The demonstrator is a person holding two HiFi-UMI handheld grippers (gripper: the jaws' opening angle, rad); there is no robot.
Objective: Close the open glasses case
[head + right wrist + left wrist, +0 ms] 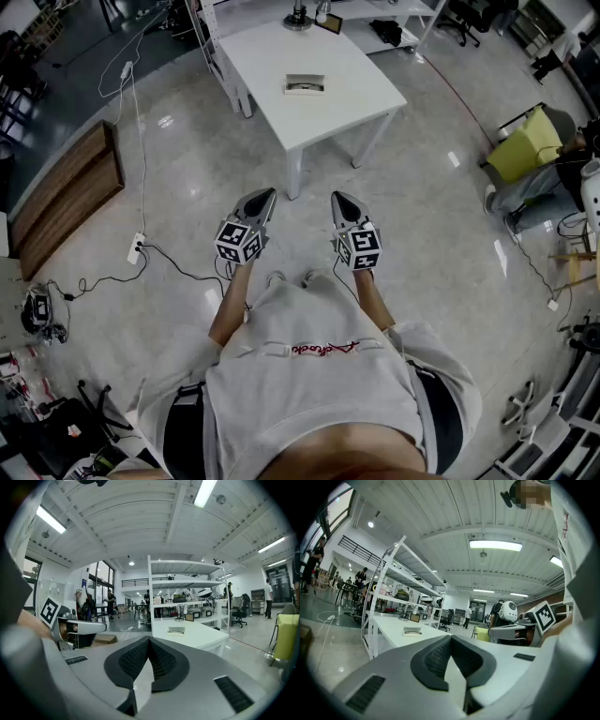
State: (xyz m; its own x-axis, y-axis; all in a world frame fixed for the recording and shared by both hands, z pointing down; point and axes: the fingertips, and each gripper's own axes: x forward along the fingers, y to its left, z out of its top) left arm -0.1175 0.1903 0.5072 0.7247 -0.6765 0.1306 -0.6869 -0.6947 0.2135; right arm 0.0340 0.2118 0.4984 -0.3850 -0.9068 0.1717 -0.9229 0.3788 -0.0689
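An open glasses case (304, 86) lies on a white table (347, 103) ahead of me, with glasses inside it. It shows small and far in the left gripper view as the case (412, 631) and in the right gripper view as the case (176, 631). My left gripper (267, 197) and right gripper (337, 200) hang side by side over the floor, well short of the table. Both are shut, tips touching, with nothing between them. The left gripper (450, 638) and right gripper (149, 640) point roughly level toward the table.
A white shelving rack (401, 581) stands behind the table, with a lamp base (298, 19) and small frame (328, 24) at the far table edge. A wooden board (66, 192) and cables (141, 246) lie on the floor left. A yellow-green chair (525, 145) sits right.
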